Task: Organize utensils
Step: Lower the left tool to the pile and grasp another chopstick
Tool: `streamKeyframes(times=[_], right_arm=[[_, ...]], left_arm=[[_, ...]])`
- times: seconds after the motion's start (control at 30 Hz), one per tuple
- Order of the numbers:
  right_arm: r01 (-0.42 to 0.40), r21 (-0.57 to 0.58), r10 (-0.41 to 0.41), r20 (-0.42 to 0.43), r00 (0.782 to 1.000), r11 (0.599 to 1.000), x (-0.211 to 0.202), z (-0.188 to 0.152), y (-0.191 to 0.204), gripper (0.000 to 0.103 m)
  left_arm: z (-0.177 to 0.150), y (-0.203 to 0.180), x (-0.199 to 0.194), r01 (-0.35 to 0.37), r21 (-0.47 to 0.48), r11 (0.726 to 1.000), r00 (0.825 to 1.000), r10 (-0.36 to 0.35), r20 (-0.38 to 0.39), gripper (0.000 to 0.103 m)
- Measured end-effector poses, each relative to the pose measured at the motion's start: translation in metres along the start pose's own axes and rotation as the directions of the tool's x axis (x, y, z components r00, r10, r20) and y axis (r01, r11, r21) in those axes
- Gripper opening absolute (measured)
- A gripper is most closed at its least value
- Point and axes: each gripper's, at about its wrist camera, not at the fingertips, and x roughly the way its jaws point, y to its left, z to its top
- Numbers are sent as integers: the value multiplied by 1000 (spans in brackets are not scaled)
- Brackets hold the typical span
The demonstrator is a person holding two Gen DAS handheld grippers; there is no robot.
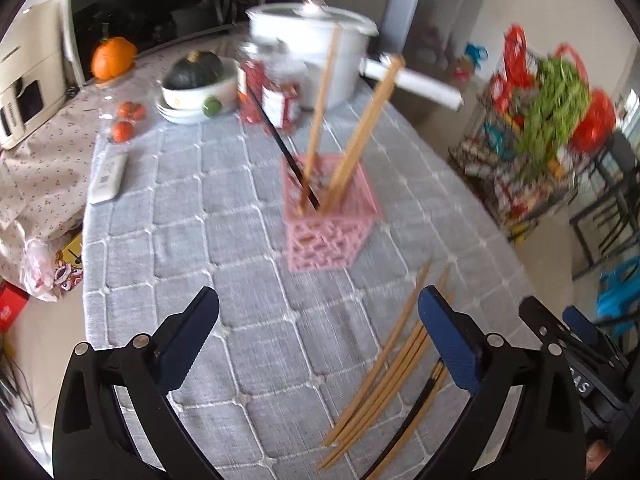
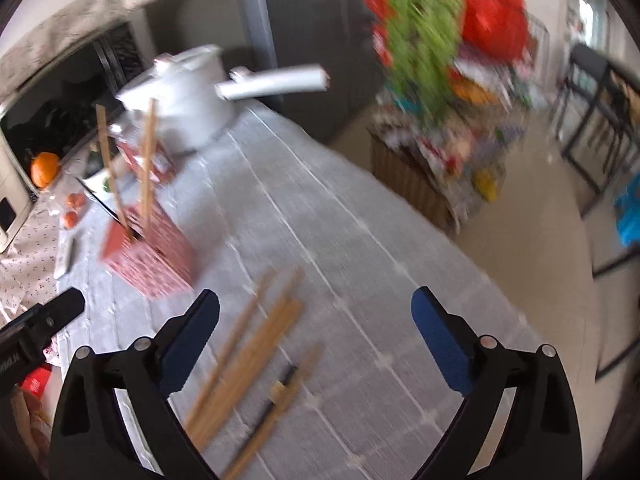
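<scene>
While both grippers gape wide and hold nothing, loose chopsticks [image 2: 256,344] lie on the table [image 2: 360,280] — between the right gripper [image 2: 316,332] fingers. Beside the left gripper [image 1: 318,334] they lie near its right finger — pink basket [image 1: 328,216] farther off.

white pot [image 1: 316,52] at table's far end | dark squash in bowl [image 1: 196,70] | orange pumpkin [image 1: 113,57] | remote [image 1: 108,176] | blurred, possibly greens [image 1: 554,100] beside table

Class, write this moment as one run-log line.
left gripper: open, empty | right gripper: open, empty | pink lattice plastic holder: upright, some chopsticks inside | loose wooden chopsticks: flat on grey quilted tablecloth
</scene>
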Motion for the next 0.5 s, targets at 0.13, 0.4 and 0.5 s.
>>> streamKeyframes(times=[0.13,0.4,0.5], right_arm=[[7,114,7,-130,992,993,21,-19,-39,94],[-9,278,82,-249,965,960,44,-30,-81,94],[-48,365,166,-299,940,930,51,-34,-92,94]], left_arm=[[-10,-15,22,-9,49,999,998,12,-68,96],[-21,-52,69,3,113,994,982,18,-188,96],[-15,-66,85,49,86,995,974,-28,-225,85]])
